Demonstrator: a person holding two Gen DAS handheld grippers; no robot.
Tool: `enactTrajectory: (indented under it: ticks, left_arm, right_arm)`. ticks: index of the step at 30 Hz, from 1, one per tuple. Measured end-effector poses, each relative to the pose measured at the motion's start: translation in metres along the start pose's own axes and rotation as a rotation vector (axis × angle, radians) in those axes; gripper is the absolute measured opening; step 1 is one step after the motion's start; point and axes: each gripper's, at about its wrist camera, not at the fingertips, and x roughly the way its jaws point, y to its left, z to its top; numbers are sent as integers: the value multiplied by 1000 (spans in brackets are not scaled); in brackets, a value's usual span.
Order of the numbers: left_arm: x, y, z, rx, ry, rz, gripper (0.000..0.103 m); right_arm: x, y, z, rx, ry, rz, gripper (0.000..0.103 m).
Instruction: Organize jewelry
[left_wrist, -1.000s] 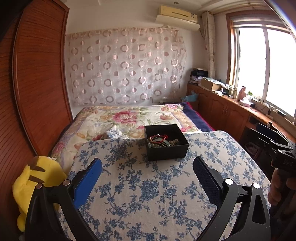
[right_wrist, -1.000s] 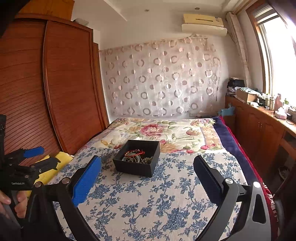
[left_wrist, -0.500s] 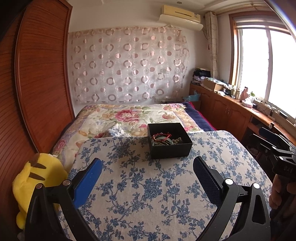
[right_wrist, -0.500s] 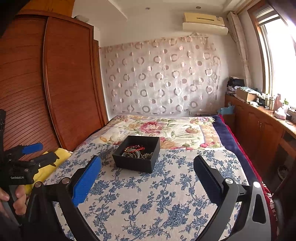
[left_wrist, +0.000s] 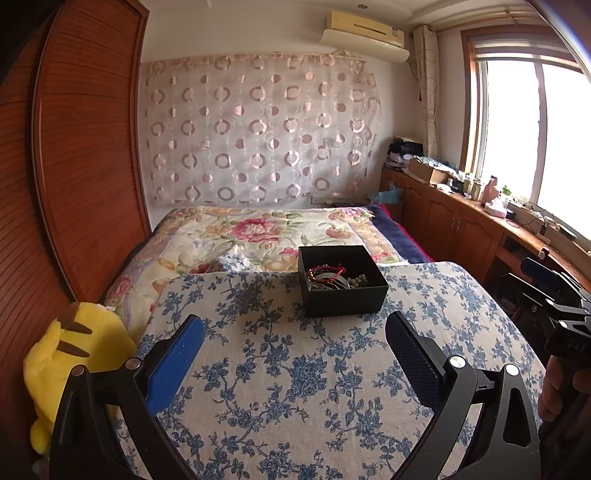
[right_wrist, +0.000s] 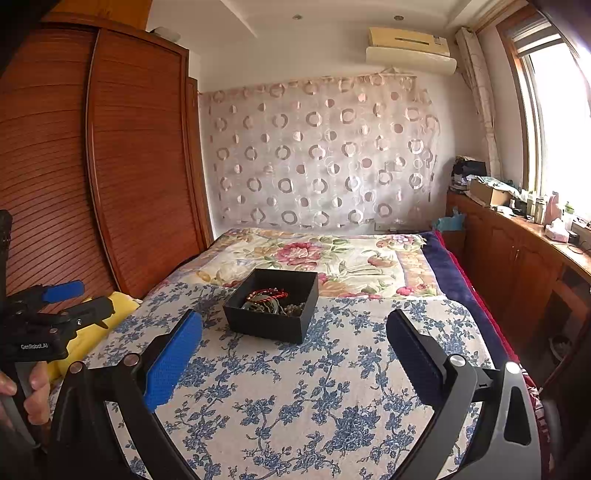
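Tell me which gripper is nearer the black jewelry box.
Right, narrowly: the black jewelry box sits just ahead, between the open right gripper fingertips. The open left gripper is slightly farther back, box ahead and right of centre.

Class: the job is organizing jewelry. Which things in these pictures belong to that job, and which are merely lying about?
Belongs to the job:
black box
red bracelet and beads inside it
left gripper and right gripper, both open

Merely lying about:
yellow plush toy
floral bedspread
cardboard box on the cabinet
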Motion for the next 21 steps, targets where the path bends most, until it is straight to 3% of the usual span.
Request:
enactTrajectory:
  ticks: [21]
  left_arm:
    - [-4,-3,2,11,-10,3,95]
  right_arm:
    - [0,0,0,3,0,1,100]
